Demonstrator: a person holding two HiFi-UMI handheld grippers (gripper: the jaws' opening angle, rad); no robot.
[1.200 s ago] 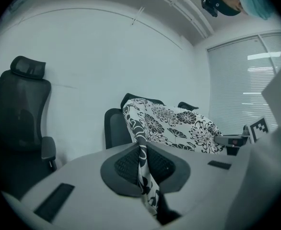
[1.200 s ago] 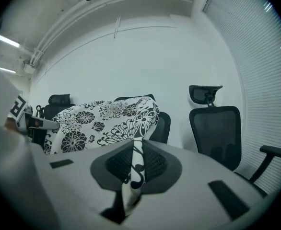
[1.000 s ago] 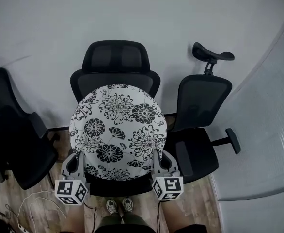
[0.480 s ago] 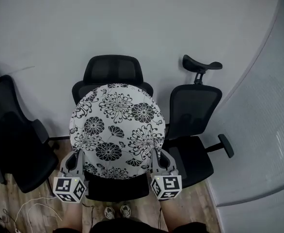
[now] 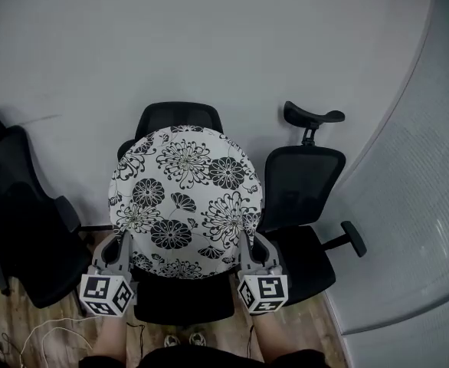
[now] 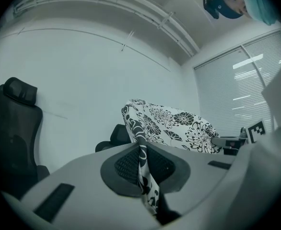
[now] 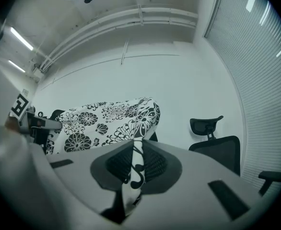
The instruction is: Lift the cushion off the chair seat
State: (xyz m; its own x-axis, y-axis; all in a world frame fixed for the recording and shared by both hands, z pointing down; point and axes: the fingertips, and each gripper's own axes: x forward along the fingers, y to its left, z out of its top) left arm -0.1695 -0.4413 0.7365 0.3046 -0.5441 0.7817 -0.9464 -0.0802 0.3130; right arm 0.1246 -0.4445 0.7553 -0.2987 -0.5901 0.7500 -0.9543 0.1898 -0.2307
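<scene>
Clamping cushion [image 5: 185, 202]: L gripper [image 5: 123, 241], R gripper [image 5: 244, 241]

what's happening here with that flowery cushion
A person holds up a round floral cushion with two tools. The left hand-held gripper is shut on its near left edge and the right hand-held gripper is shut on its near right edge. The cushion is tilted up in front of the black office chair and looks clear of the seat. A second black chair stands to the right.
</scene>
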